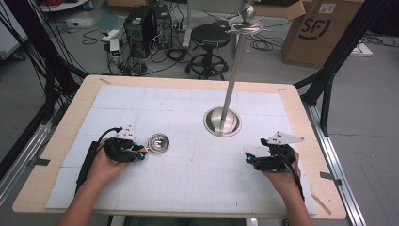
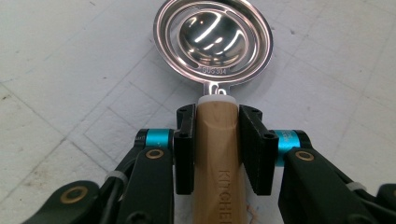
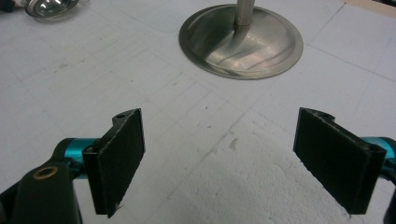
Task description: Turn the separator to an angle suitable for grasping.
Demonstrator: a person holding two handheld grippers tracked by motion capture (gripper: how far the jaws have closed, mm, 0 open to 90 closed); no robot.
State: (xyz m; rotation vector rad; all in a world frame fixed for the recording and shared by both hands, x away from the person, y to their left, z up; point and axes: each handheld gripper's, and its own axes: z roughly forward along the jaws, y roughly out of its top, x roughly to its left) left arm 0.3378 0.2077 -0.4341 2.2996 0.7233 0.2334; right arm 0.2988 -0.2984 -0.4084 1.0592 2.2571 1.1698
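A steel spoon-like utensil with a round ringed bowl [image 2: 213, 41] and a pale wooden handle [image 2: 218, 154] lies on the white mat. My left gripper [image 2: 218, 149] is shut on that wooden handle, its black pads pressing both sides just behind the bowl. From above, the left gripper [image 1: 139, 154] sits at the mat's left with the steel bowl [image 1: 158, 143] just to its right. A tall steel stand [image 1: 235, 70] rises from a round dish base [image 1: 222, 121] at the mat's centre. My right gripper [image 3: 233, 163] stands open over bare mat, and in the high view the right gripper [image 1: 248, 158] rests at the right.
The white gridded mat [image 1: 188, 179] covers a wooden table [image 1: 301, 99]. The stand's base [image 3: 240, 39] lies ahead of the right gripper. Beyond the table are a black stool [image 1: 209, 40], computer towers [image 1: 141, 28], cables and a cardboard box [image 1: 320, 28].
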